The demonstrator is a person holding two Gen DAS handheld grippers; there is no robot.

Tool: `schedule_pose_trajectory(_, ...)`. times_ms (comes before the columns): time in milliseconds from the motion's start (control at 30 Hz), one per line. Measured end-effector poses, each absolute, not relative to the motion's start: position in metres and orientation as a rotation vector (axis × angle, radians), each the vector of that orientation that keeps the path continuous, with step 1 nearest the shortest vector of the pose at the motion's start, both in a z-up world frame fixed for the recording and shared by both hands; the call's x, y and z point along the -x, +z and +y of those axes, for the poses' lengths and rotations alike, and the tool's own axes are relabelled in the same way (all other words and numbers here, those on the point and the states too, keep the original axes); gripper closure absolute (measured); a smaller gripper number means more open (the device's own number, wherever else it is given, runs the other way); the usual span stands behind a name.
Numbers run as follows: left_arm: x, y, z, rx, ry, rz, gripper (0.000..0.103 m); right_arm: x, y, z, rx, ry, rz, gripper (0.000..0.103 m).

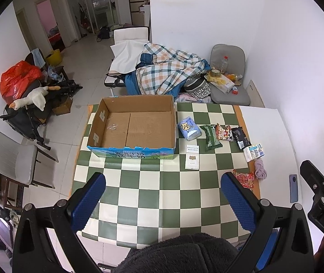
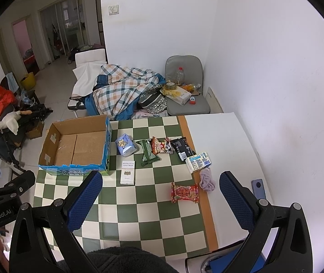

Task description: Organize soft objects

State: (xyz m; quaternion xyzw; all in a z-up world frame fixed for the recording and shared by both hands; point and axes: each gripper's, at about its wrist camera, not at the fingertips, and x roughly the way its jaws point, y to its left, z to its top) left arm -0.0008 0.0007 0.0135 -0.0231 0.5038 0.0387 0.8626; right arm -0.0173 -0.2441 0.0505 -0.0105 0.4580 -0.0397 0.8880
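Zero items in cardboard box (image 2: 75,146) at centre-left; soft packets (image 2: 149,151) right of it unsorted; left gripper (image 1: 162,201) and right gripper (image 2: 160,201) both wide open, empty.

The print on the white card (image 1: 192,157) is too small to read. The left gripper's (image 1: 163,200) finger (image 1: 238,202) covers the red snack pack's (image 1: 244,178) seven o'clock corner.
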Motion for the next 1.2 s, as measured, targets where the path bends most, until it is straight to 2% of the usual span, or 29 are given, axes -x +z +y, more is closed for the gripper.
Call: schedule_pose_trajectory(1200, -0.0003, 0.0188, 0.0043, 0.056, 0.078, 1.064, 0.0, 0.0224, 0.0586, -0.2414, 0.026, -0.071, 0.935, 0.0)
